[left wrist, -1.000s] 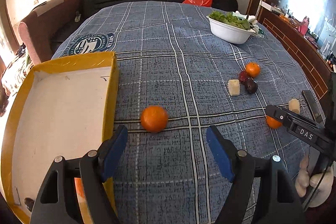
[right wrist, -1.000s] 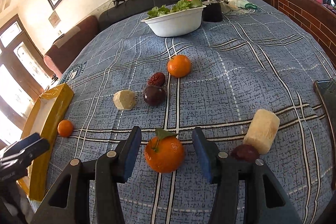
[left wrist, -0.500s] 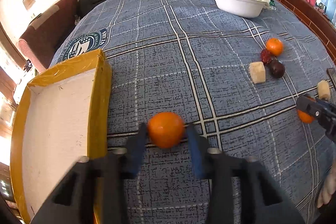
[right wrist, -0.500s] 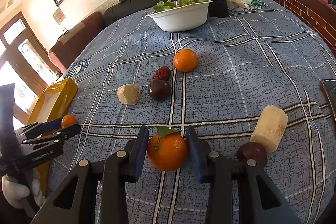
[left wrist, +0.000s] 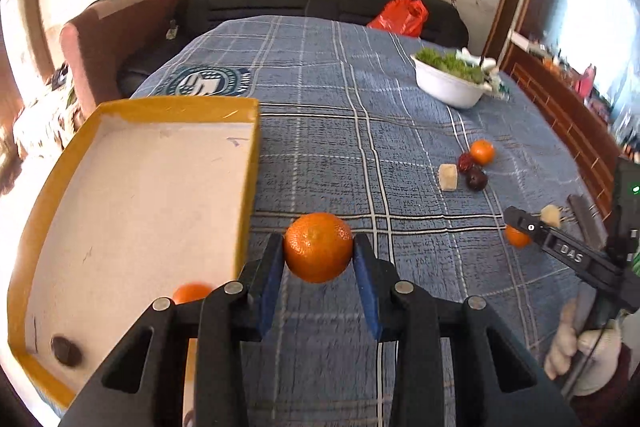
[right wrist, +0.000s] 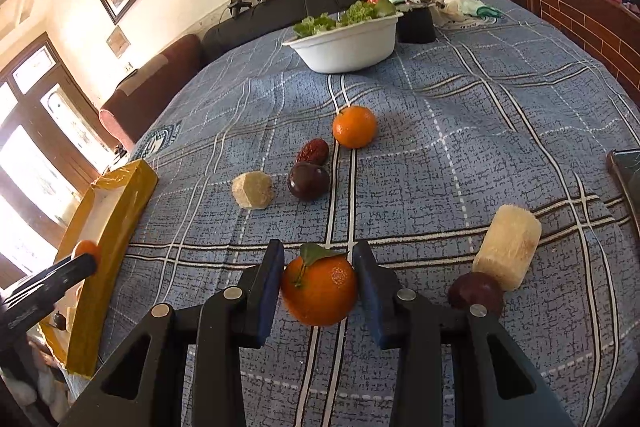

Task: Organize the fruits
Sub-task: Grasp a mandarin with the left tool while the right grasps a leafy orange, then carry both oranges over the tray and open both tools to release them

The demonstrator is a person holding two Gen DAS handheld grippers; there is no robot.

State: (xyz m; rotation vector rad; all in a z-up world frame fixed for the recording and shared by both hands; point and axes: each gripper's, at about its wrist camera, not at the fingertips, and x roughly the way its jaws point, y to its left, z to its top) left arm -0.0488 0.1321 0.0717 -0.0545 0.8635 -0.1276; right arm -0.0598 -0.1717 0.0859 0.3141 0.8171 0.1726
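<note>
My left gripper (left wrist: 319, 261) is shut on an orange (left wrist: 319, 251), held just right of the yellow-rimmed tray (left wrist: 248, 163). The tray holds another orange (left wrist: 190, 293) and a dark fruit (left wrist: 66, 349). My right gripper (right wrist: 319, 281) is shut on a leafed orange (right wrist: 319, 289) low over the blue plaid cloth. Ahead of it lie an orange (right wrist: 354, 127), a red date (right wrist: 313, 151), a dark plum (right wrist: 309, 181) and a beige chunk (right wrist: 253, 190). A dark plum (right wrist: 475, 293) and a pale cylinder (right wrist: 508, 253) lie to its right.
A white bowl of greens (right wrist: 344, 41) stands at the far side, with a black cup (right wrist: 416, 25) beside it. A dark flat object (right wrist: 626, 175) lies at the right edge. The left gripper also shows in the right wrist view (right wrist: 86, 259), at the tray.
Both grippers closed on their oranges. The left gripper lifted its orange and now holds it next to the tray's right rim.
</note>
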